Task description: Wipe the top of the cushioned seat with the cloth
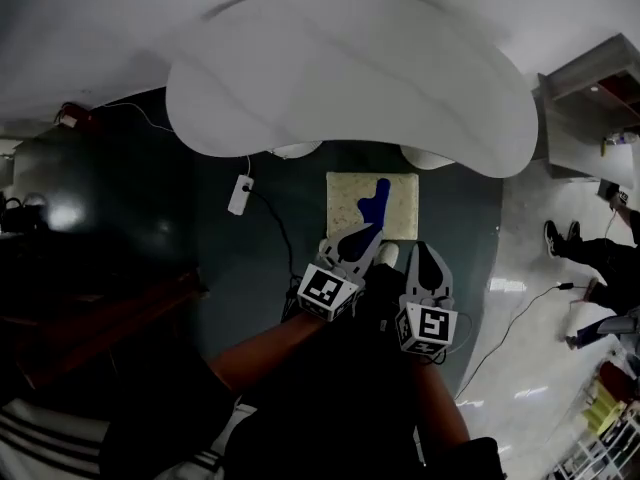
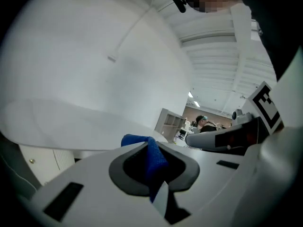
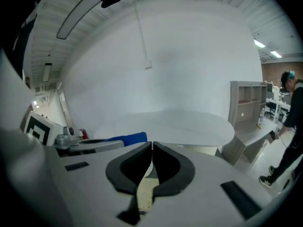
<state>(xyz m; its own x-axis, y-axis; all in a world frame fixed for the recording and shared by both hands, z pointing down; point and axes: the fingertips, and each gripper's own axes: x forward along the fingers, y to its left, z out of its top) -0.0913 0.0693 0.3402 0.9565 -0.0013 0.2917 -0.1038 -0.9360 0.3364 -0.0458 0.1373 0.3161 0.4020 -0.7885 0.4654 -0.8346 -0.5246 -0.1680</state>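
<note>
The left tongs pinch a blue cloth, which shows over the cream cushioned seat at twelve o'clock from them. The right tongs are pressed together with nothing between them, near the seat's five o'clock corner.

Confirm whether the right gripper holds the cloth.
No: the right gripper has its jaws shut together on nothing, while the cloth is pinched in the left gripper.
</note>
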